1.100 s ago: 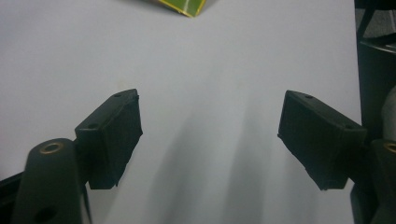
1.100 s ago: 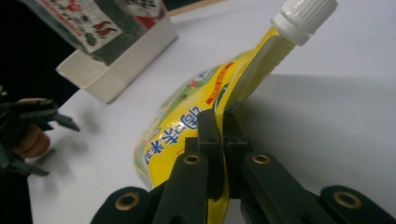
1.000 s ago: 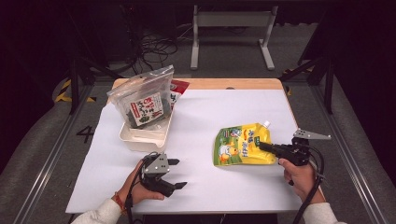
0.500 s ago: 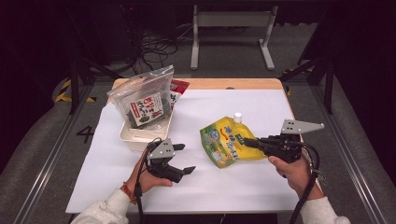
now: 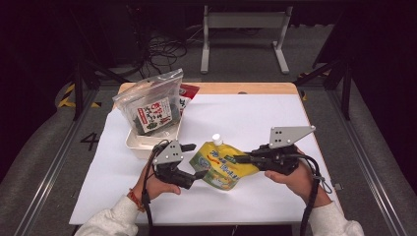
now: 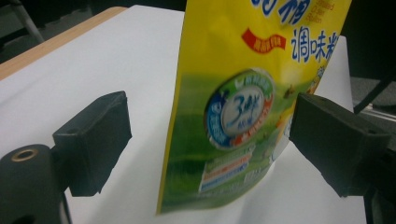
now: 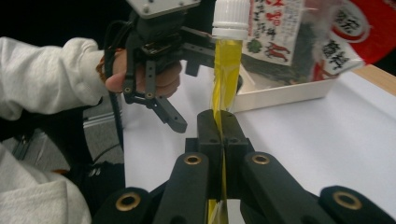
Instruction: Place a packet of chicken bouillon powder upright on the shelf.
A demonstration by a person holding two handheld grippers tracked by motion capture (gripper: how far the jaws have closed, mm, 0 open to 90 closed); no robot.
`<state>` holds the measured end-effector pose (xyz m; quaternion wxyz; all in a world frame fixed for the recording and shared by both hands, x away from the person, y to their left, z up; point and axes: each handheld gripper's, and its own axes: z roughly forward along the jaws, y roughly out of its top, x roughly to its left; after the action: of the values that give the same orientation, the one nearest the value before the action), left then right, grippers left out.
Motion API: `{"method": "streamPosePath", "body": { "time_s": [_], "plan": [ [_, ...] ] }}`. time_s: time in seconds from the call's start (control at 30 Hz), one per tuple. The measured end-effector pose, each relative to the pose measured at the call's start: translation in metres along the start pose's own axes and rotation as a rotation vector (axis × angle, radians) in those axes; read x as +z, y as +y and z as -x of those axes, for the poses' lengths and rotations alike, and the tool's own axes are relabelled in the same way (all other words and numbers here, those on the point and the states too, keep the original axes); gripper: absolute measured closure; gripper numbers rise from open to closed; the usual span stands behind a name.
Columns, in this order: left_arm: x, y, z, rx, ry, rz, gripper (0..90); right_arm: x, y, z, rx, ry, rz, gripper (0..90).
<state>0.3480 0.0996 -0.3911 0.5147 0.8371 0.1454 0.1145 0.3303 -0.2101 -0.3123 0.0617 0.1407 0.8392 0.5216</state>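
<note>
Lifted off the counter (image 5: 255, 123) since a second ago, the yellow pouch (image 5: 220, 167) hangs clamped in the right gripper (image 5: 240, 159). Left gripper (image 5: 195, 160), jaws just opening, straddles it untouched; closing squarely comes next for the handover.

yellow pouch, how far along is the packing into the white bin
Done: the seaweed bag stands in the white bin. In hand: the right hand-held gripper clamps the yellow pouch above the table; the left hand-held gripper, open, straddles it. Left: placing the pouch in the bin.
</note>
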Motion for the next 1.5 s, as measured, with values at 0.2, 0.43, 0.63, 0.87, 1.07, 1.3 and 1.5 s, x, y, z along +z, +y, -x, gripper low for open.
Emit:
{"method": "streamPosePath", "body": {
  "time_s": [0.2, 0.43, 0.63, 0.87, 1.07, 1.3, 1.5],
  "plan": [
    [0.006, 0.000, 0.007, 0.046, -0.066, -0.026, 16.4, 0.016, 0.006, -0.009, -0.060, 0.060, -0.043, 90.0],
    [0.012, -0.008, 0.015, 0.082, -0.181, -0.052, 51.8, 0.028, 0.010, -0.011, -0.082, 0.063, -0.044, 90.0],
    [0.008, -0.013, 0.017, 0.067, -0.229, -0.011, 75.6, 0.029, 0.009, -0.010, -0.064, 0.017, -0.014, 86.1],
    [0.000, -0.016, 0.013, 0.033, -0.207, 0.015, 78.8, 0.011, 0.006, -0.012, -0.034, -0.127, 0.061, 56.3],
    [-0.013, -0.019, 0.005, 0.016, -0.181, 0.034, 79.4, -0.025, -0.020, -0.012, 0.056, -0.242, 0.115, 41.7],
    [-0.021, -0.021, -0.001, 0.020, -0.148, 0.035, 79.4, -0.039, -0.067, -0.012, 0.122, -0.311, 0.014, 32.8],
    [-0.028, -0.022, -0.001, 0.026, -0.126, 0.032, 79.5, -0.041, -0.092, -0.015, 0.116, -0.379, -0.079, 29.8]
  ]
}}
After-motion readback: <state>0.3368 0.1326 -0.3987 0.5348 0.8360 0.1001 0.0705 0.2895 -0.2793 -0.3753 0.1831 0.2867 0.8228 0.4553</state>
